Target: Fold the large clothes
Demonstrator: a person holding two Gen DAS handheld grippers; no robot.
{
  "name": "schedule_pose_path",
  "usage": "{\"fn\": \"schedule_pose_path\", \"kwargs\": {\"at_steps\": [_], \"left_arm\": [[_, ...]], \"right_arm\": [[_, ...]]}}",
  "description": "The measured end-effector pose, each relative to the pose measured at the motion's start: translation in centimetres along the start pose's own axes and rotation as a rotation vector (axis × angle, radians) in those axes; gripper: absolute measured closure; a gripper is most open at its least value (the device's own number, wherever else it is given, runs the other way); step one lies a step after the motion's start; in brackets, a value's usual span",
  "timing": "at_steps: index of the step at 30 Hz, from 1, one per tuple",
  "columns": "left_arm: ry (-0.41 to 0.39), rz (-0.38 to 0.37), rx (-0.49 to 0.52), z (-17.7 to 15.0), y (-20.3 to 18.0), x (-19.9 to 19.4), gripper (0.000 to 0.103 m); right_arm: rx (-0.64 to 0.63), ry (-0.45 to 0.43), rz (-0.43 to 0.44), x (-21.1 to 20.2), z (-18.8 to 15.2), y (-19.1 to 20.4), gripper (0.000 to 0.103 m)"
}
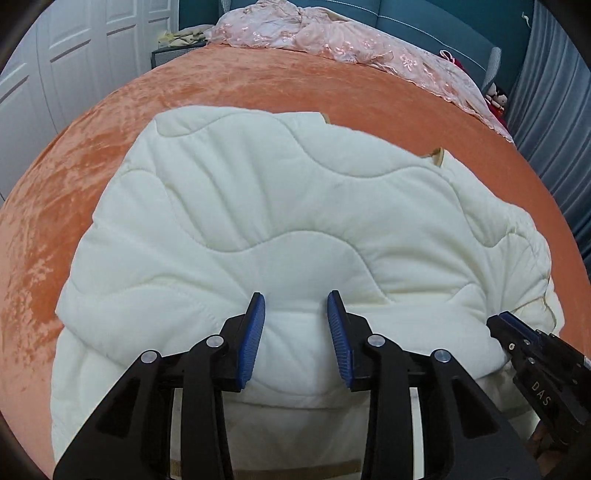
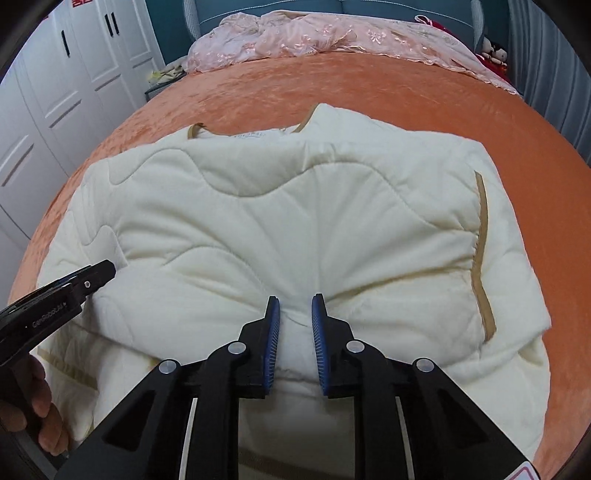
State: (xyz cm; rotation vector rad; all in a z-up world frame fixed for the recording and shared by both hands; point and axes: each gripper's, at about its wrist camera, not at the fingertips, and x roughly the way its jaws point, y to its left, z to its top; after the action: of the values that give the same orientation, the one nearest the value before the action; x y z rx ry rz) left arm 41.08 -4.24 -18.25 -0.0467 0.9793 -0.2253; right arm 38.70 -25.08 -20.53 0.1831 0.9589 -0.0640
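Observation:
A cream quilted jacket [image 1: 280, 221] with tan trim lies folded on the orange bedspread [image 1: 92, 155]; it also shows in the right wrist view [image 2: 295, 206]. My left gripper [image 1: 295, 306] sits at the near folded edge with its blue pads apart and fabric bulging between them. My right gripper [image 2: 295, 306] is at the same edge further right, jaws closer, with a pinch of fabric radiating creases between them. Each gripper shows in the other's view, the right one [image 1: 517, 332] and the left one [image 2: 92, 275].
A pink embroidered cover [image 2: 332, 37] lies bunched at the far end of the bed by a blue headboard [image 1: 424, 18]. White wardrobe doors [image 2: 55, 92] stand to the left. Grey curtains [image 1: 554, 129] hang on the right, with red toys [image 2: 495, 51] nearby.

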Motion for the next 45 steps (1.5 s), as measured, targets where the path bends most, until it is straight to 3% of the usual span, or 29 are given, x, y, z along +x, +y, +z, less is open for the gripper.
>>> {"fn": "schedule_pose_path", "kwargs": {"at_steps": [6,11,18,39,43,45], "left_arm": [[-0.032,0.025,0.034,-1.3,-0.4,0.2,0.07],[-0.11,0.066,0.072,-2.5,-0.9,0.6,0.069],[-0.169,0.046,0.058,-3.1,-0.4,0.6,0.069],[-0.203,0.132,0.116,-3.7,-1.7,1.1,0.069],[-0.178,0.103,0.099,-3.2,-1.4,0.6,0.069],[-0.136,0.018,0.057,-2.1,-0.4,-0.4,0.065]], "right_arm": [[0.016,0.016,0.009,-0.2,0.4,-0.1,0.087],[0.03,0.014,0.004,0.8,1.5,0.0,0.087],[0.019,-0.082,-0.045,1.8,-0.3,0.5,0.089],[0.027,-0.138,-0.037,1.9,-1.3,0.8,0.09],[0.047,-0.126,0.007,1.3,-0.8,0.0,0.088],[0.065,-0.098,0.059,0.3,0.1,-0.5,0.082]]}}
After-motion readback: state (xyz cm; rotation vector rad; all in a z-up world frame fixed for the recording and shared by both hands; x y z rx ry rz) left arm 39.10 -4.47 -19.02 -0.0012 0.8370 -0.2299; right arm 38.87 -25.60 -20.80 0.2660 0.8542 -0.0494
